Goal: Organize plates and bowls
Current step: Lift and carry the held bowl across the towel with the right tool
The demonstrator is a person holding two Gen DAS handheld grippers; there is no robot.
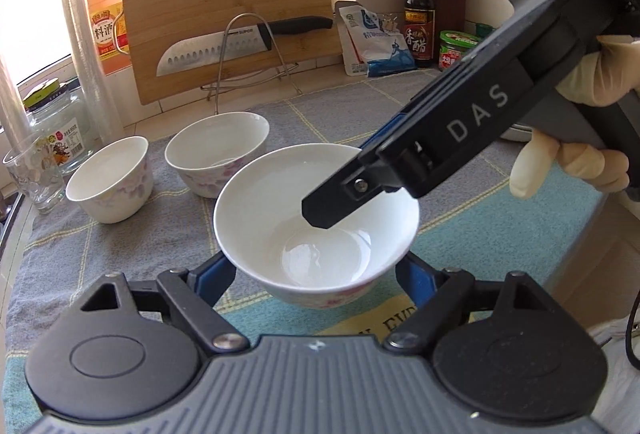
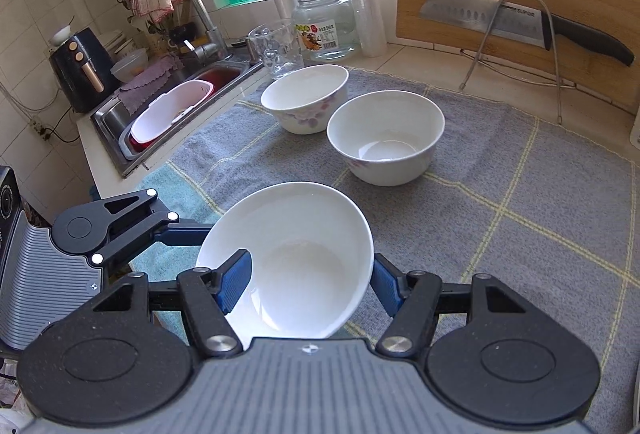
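Note:
A white bowl with a pink flower pattern (image 1: 320,254) (image 2: 296,254) hangs between both grippers just above the grey checked cloth (image 1: 120,254) (image 2: 520,214). My left gripper (image 1: 314,270) has its blue pads pressed on the bowl's two outer sides; in the right wrist view it (image 2: 188,232) reaches in from the left. My right gripper (image 2: 310,286) (image 1: 348,178) is shut on the bowl's wall, one finger inside and one outside. Two more flowered bowls stand upright on the cloth behind, one (image 1: 108,186) (image 2: 306,102) beside the other (image 1: 218,154) (image 2: 386,138).
A cutting board (image 1: 224,6) with a knife (image 1: 224,46) leans on a wire rack at the back. A drinking glass (image 2: 276,50), a jar (image 2: 324,26) and bottles (image 1: 418,18) line the counter. The sink (image 2: 168,106) lies to the left. A gloved hand (image 1: 580,162) holds the right gripper.

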